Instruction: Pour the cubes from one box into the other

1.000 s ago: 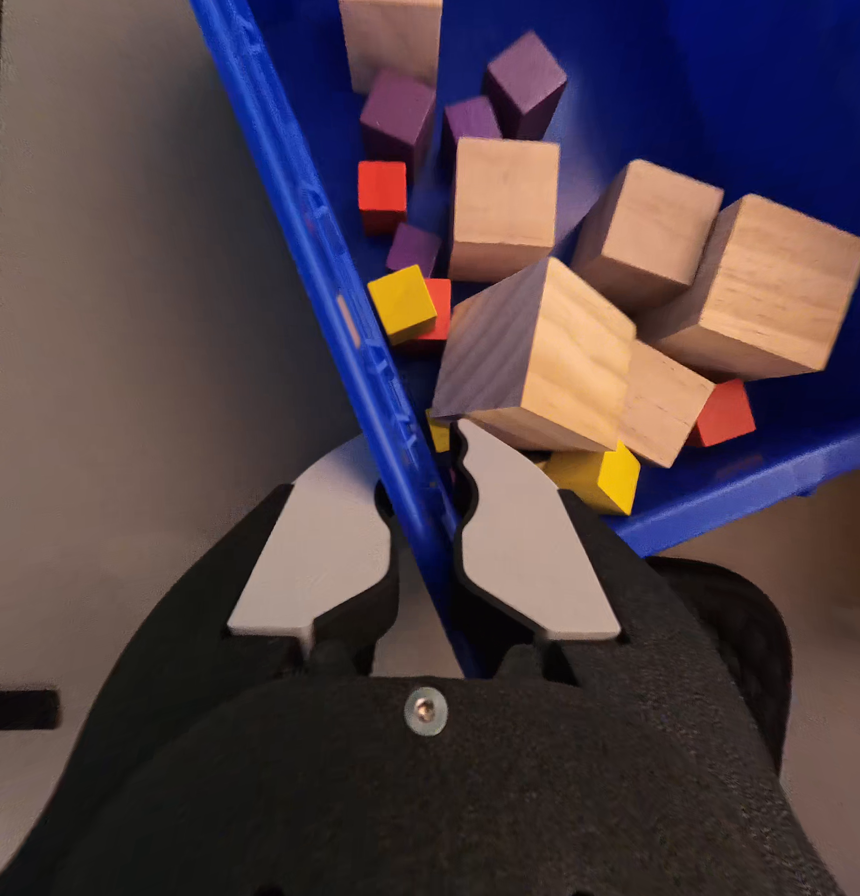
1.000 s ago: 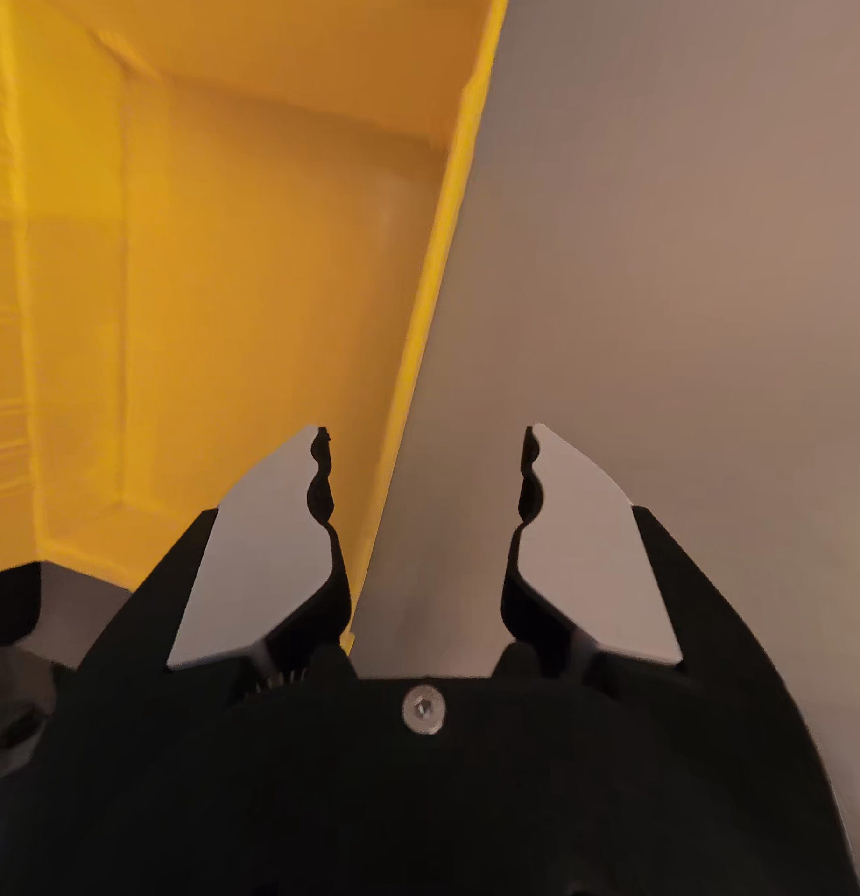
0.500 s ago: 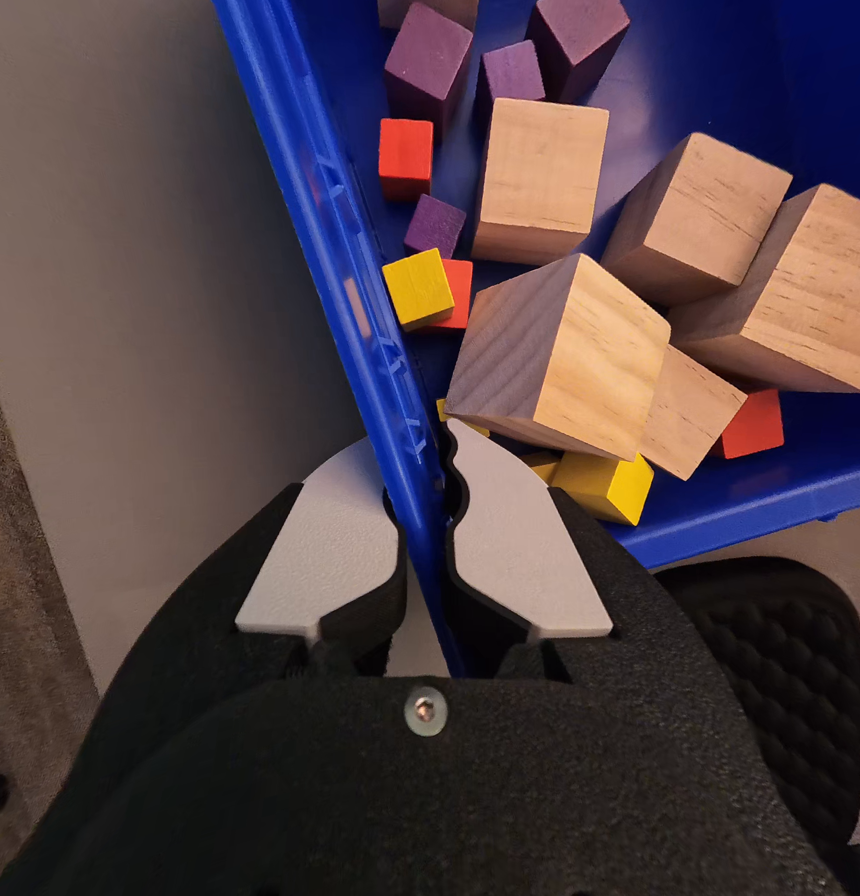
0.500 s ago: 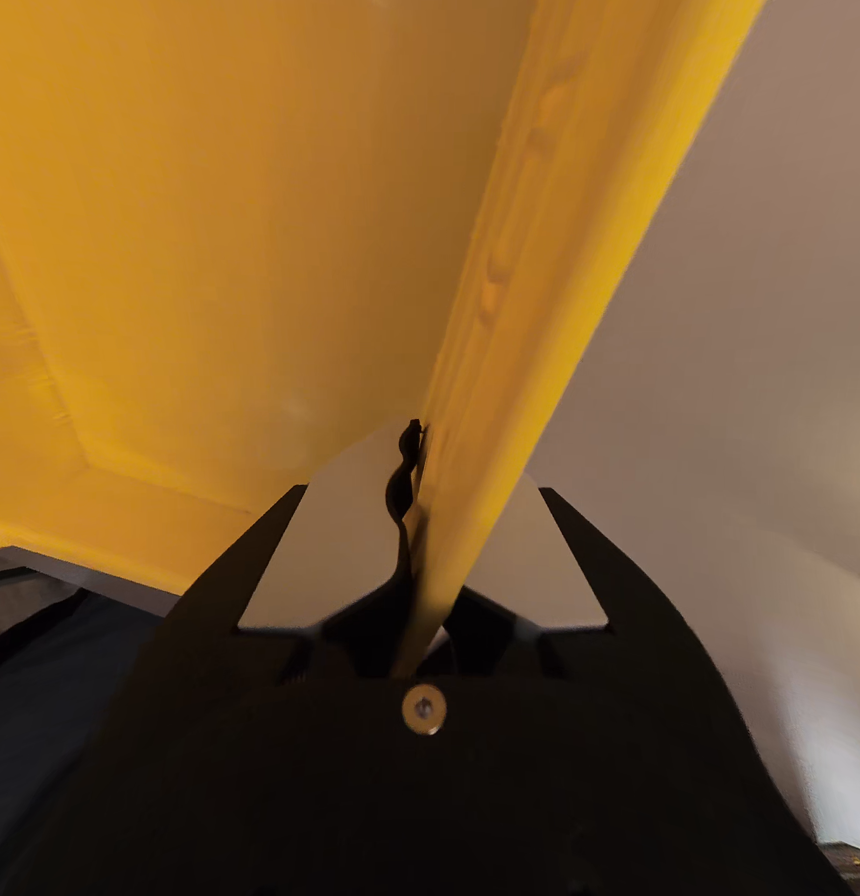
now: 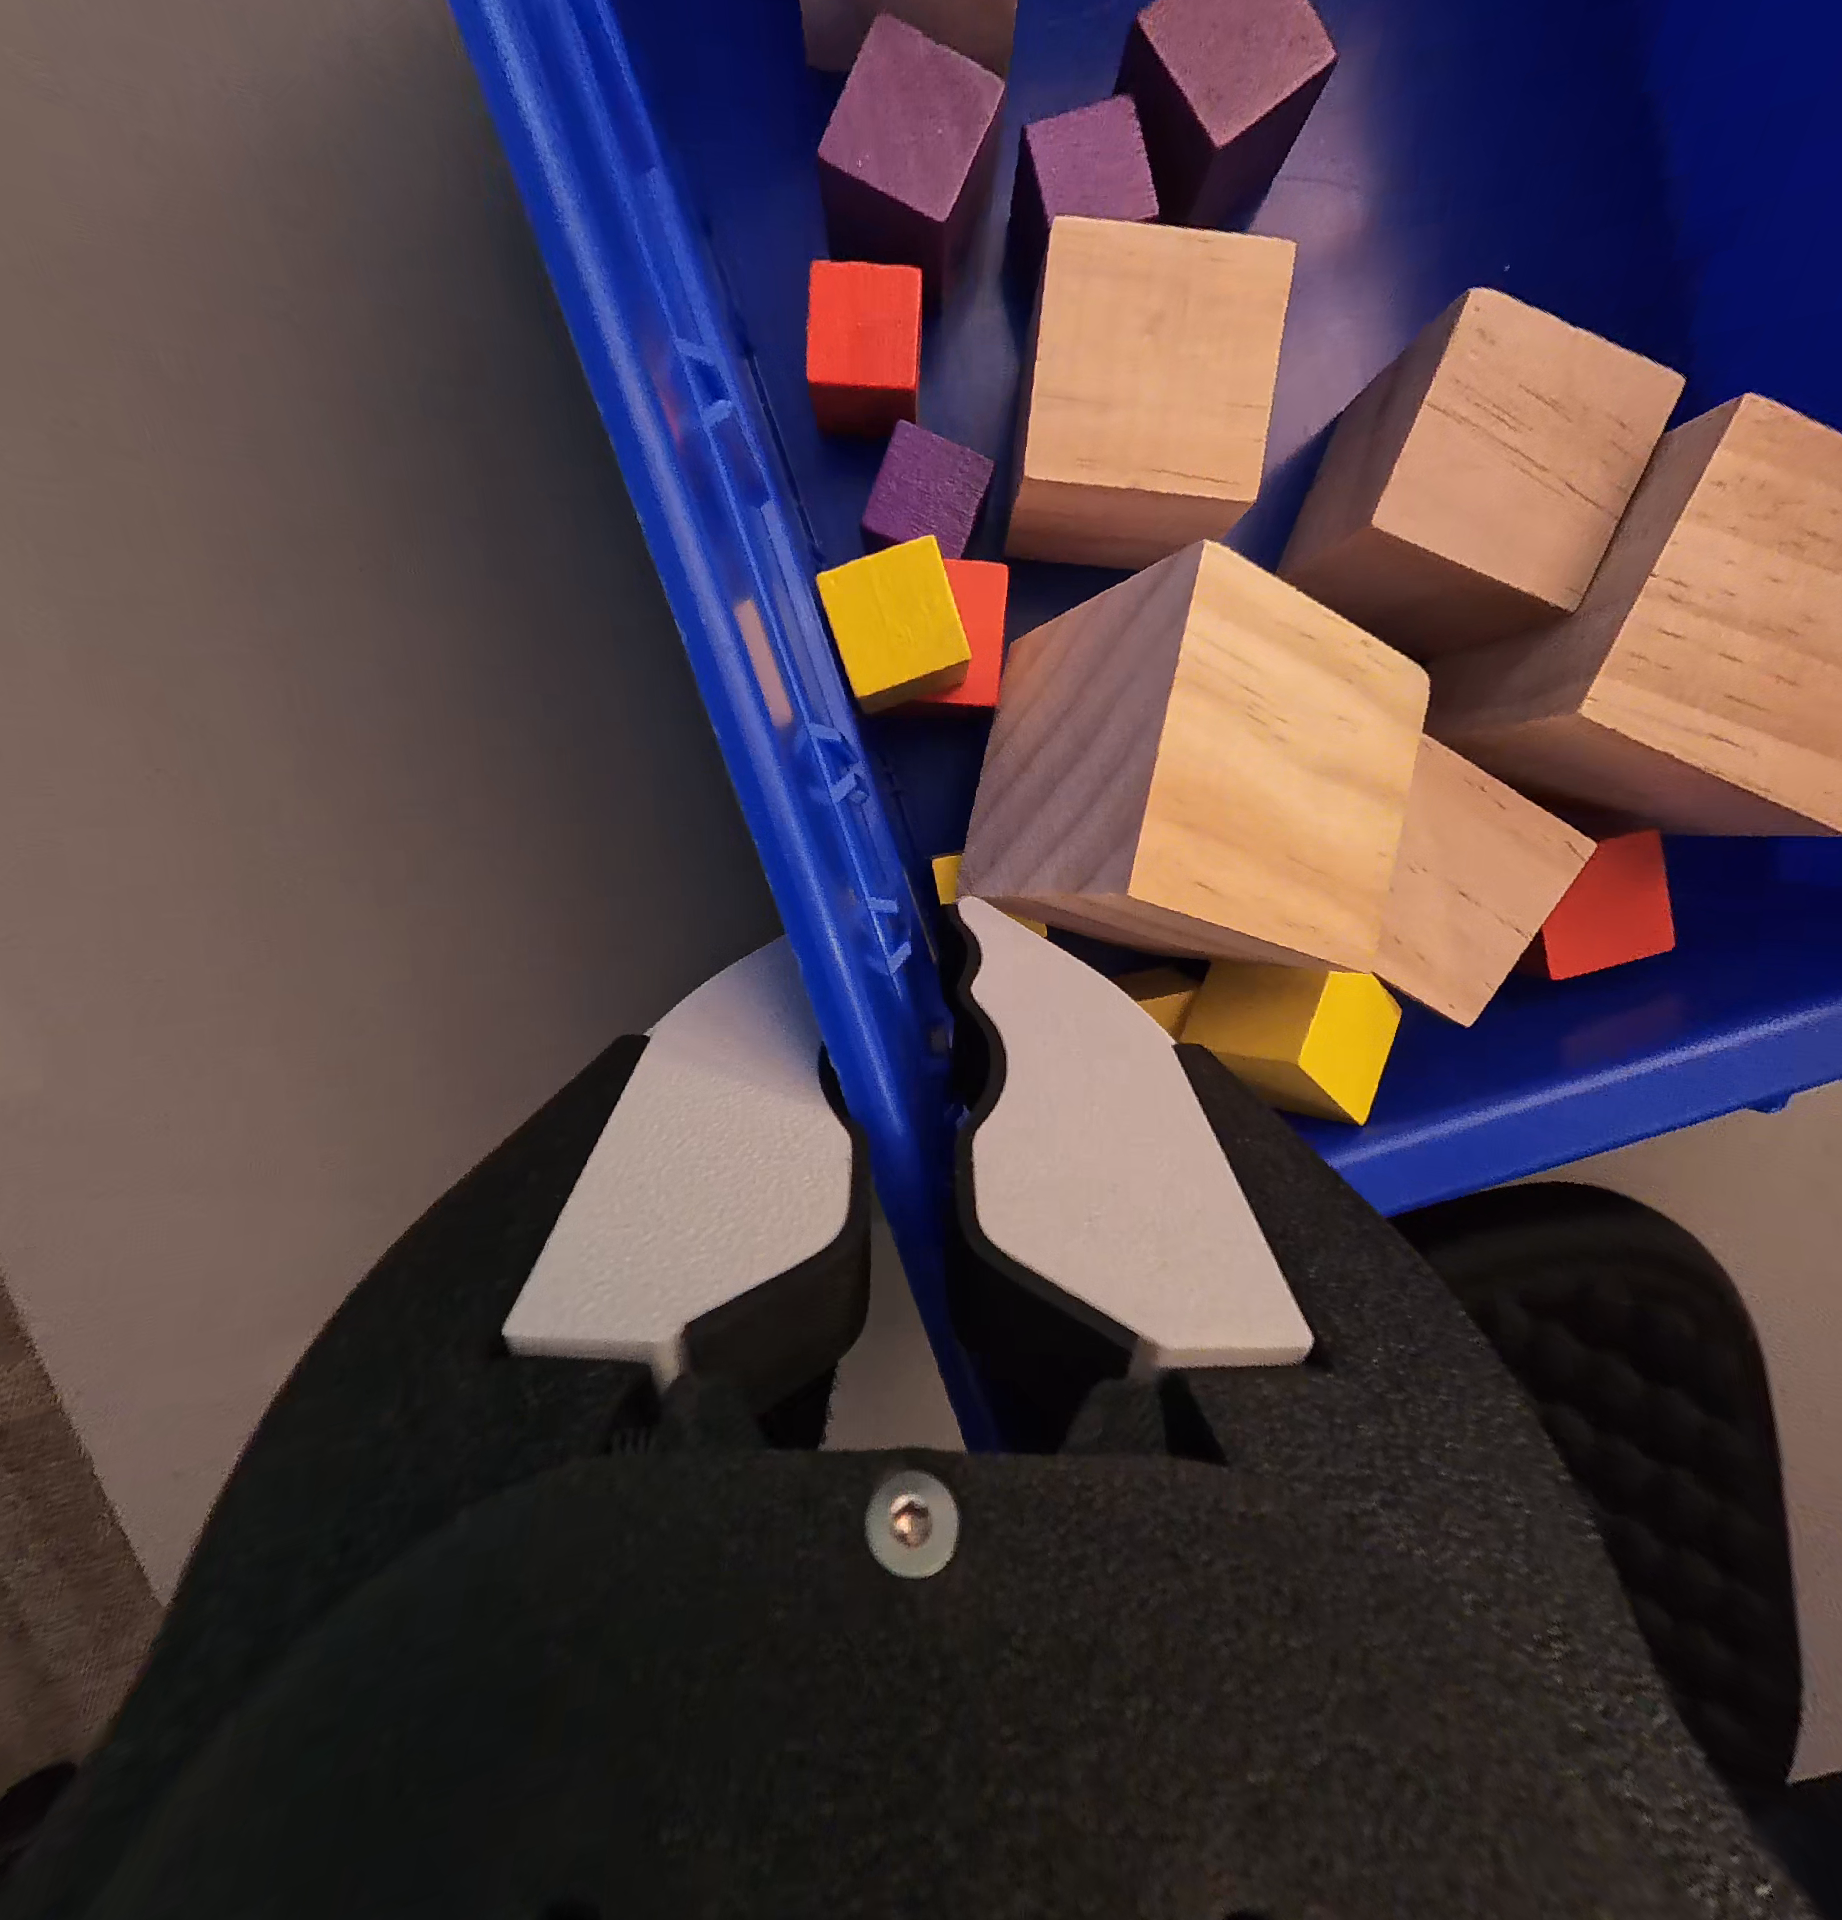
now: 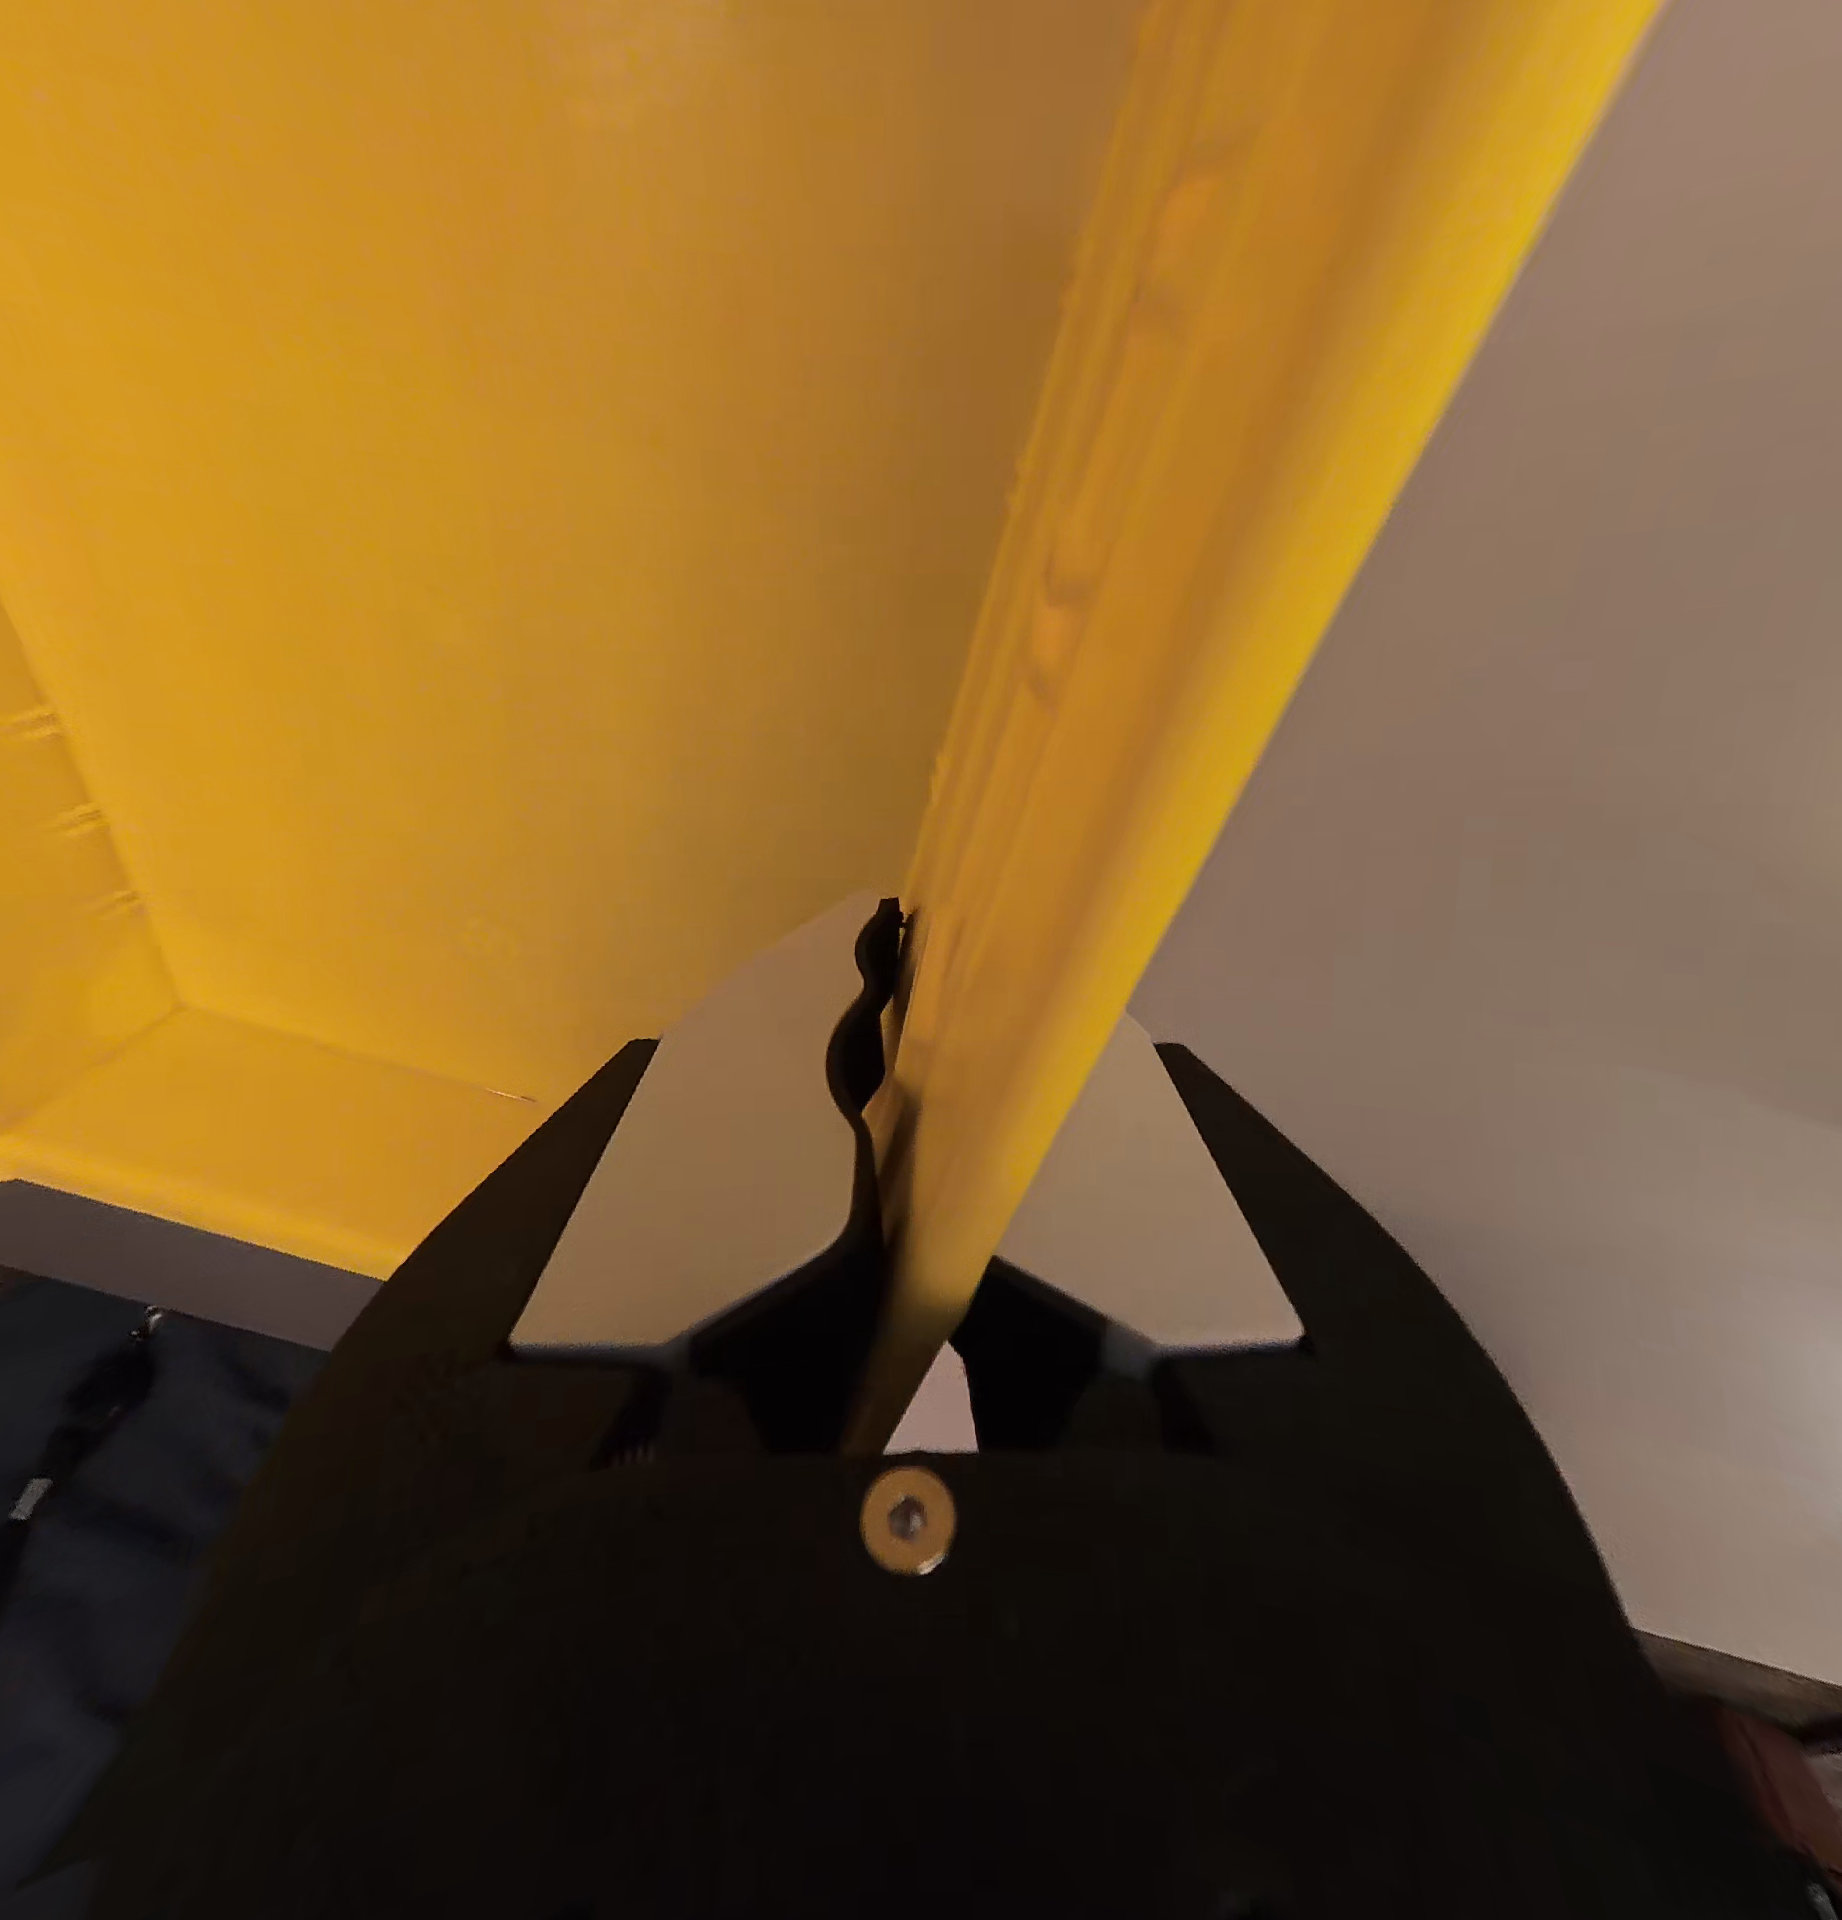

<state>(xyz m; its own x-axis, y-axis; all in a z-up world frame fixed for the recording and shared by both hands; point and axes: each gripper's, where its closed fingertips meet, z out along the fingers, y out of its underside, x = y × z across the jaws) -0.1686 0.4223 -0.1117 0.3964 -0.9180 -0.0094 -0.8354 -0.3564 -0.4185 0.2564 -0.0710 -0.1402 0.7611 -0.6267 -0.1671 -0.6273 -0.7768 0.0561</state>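
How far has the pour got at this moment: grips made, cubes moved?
Done: both grips look made. The left hand-held gripper is shut on the blue box's rim; the right hand-held gripper is shut on the yellow box's wall.
In hand: the wooden and coloured cubes sit piled in the blue box.
Left: the whole pour; the visible yellow box interior shows no cubes.
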